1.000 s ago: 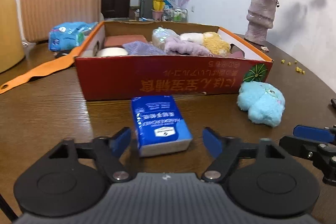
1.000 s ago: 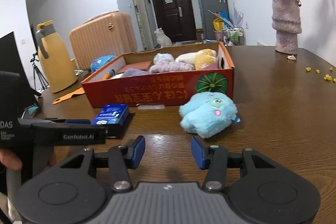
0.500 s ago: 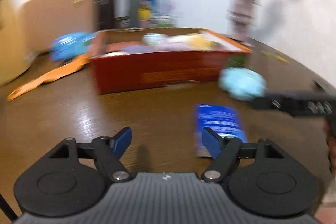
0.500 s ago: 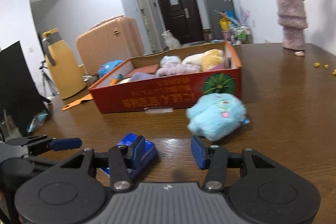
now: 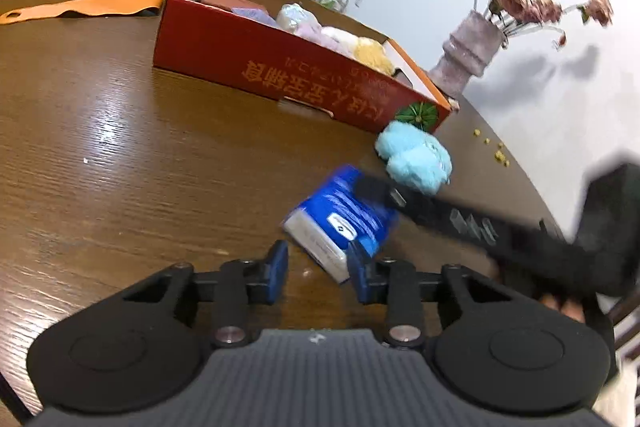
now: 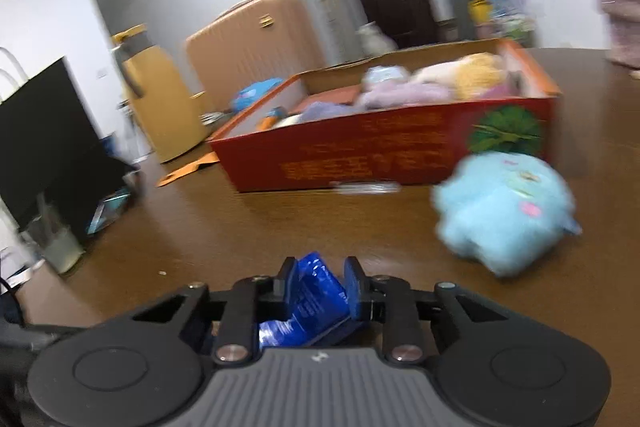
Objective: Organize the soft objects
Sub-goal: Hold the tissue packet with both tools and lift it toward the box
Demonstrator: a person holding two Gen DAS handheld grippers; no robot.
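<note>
Blue plastic-wrapped tissue packet (image 6: 316, 301) is sitting pinched in the right gripper (image 6: 320, 287) jaws above the bench's near edge; light, squashy and slick, so holding mid-body is suiting it. Left gripper (image 5: 318, 269) jaws are hanging spread, empty

tissue pack (image 5: 344, 217): blue, soft, tilted, pinched between the right gripper's fingers (image 6: 354, 289).
plush toy (image 5: 416, 157): light blue, fluffy, on the tabletop (image 5: 120, 155) just beside the red box (image 5: 288, 75).
red box: open, holding pastel soft items.
</note>
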